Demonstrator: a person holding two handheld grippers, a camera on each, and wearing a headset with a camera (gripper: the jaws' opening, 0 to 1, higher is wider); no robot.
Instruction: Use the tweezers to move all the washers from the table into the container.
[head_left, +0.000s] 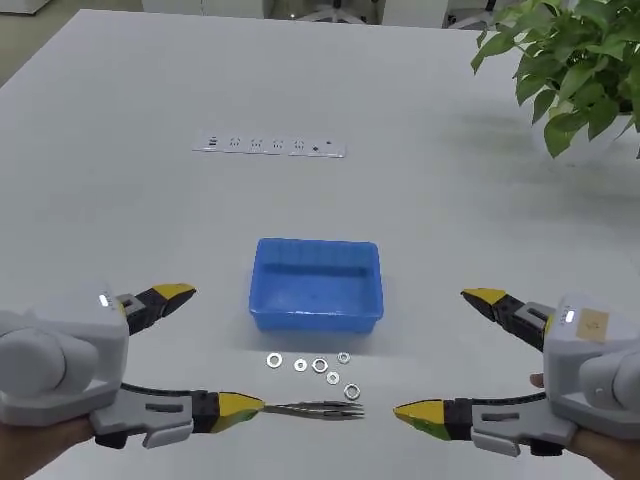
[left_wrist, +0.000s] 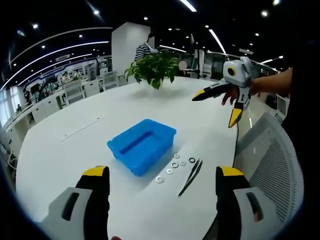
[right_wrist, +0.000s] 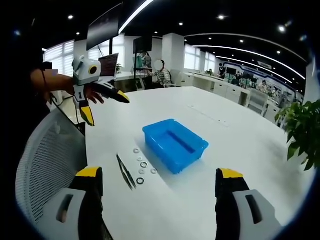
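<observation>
Head view: left gripper (head_left: 225, 348) and right gripper (head_left: 431, 352) both gape wide; slim metal tweezers (head_left: 315, 408) lie on the table (head_left: 150, 220) between them; silvery washers (head_left: 318, 366) (six small rings) sit just beyond; past them, a blue container (head_left: 316, 285), its inside plain blue.

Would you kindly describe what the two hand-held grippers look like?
Both the left hand-held gripper and the right hand-held gripper have rounded pale grey bodies, black jaws ending in pointed yellow tips, and a small lit indicator on top. The right one also bears a tan sticker.
</observation>
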